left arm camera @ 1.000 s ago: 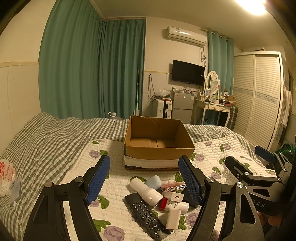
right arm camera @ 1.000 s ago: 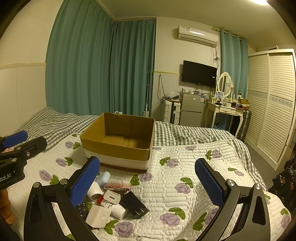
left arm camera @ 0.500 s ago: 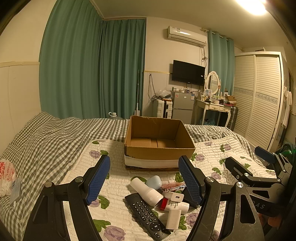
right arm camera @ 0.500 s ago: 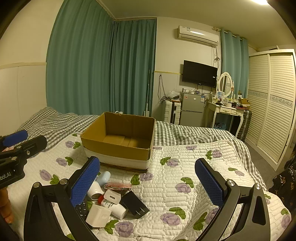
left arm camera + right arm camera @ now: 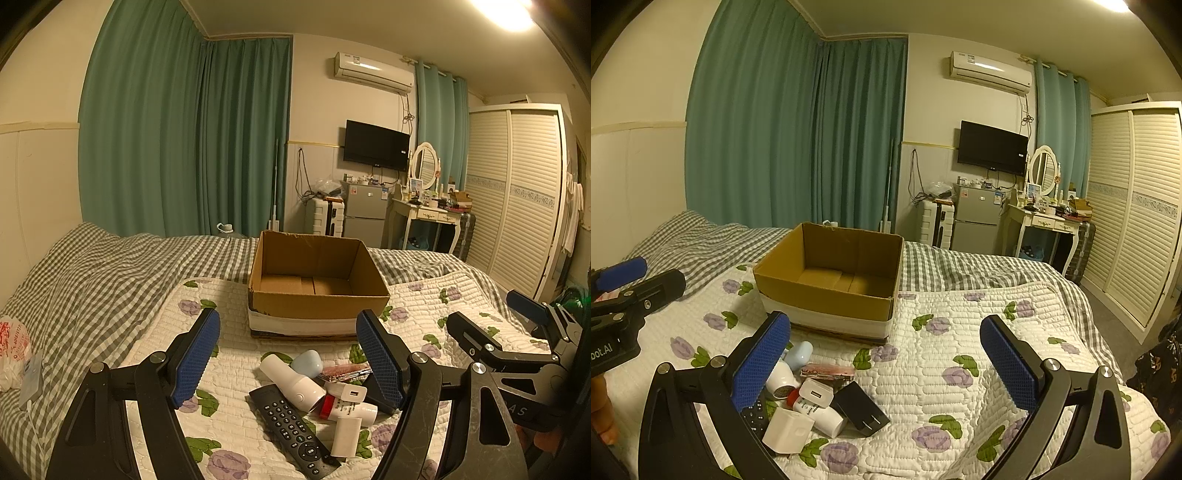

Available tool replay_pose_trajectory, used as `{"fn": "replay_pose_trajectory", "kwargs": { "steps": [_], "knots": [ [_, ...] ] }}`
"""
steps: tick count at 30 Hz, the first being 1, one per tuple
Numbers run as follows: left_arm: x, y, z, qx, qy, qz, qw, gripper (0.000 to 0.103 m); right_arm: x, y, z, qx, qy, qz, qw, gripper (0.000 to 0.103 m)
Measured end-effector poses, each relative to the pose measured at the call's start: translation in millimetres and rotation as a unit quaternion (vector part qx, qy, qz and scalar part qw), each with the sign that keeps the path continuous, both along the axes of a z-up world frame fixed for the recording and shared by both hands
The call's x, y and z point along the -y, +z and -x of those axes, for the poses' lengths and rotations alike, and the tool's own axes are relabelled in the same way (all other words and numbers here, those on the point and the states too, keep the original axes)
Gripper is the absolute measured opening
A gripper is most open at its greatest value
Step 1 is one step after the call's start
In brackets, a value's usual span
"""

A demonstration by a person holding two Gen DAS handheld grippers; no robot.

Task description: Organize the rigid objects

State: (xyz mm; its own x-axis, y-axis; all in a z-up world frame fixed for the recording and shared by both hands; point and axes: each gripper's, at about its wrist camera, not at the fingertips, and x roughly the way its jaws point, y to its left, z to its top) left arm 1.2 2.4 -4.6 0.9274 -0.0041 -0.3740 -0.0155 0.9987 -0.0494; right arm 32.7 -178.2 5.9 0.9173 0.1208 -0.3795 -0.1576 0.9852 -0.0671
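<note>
**A:** What am I looking at on your side?

**B:** I'm hovering both tongs over the quilt. The left gripper (image 5: 288,354) is standing wide open, holding nothing. The right gripper (image 5: 886,365) is gaping wider still, also holding nothing.

**A:** Where's the clutter?

**B:** It's lying in a heap on the flowered quilt (image 5: 960,332), just in front of the cardboard box (image 5: 317,284). I'm seeing a black remote (image 5: 291,428), with a white bottle (image 5: 291,384) lying across its far end. A pale blue egg-shaped thing (image 5: 306,363) is touching the bottle's far side.

**A:** Anything else in the pile?

**B:** A red-capped tube (image 5: 349,410), a white charger (image 5: 351,394) sitting on it, a white block (image 5: 788,430) nearest me, a black plug adapter (image 5: 858,408) at the right edge, and a flat pink case (image 5: 827,371) toward the box.

**A:** And the box?

**B:** I'm seeing it standing open on the quilt, only its bare floor showing.
</note>
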Motion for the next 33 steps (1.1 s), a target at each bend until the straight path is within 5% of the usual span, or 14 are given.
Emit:
{"fn": "replay_pose_trajectory", "kwargs": {
  "steps": [33],
  "knots": [
    [1.4,8.5,5.4,0.004,0.025,-0.001,0.9997,0.079,14.9,10.7,4.5,-0.002,0.028,-0.001,1.0,0.103]
  ]
}}
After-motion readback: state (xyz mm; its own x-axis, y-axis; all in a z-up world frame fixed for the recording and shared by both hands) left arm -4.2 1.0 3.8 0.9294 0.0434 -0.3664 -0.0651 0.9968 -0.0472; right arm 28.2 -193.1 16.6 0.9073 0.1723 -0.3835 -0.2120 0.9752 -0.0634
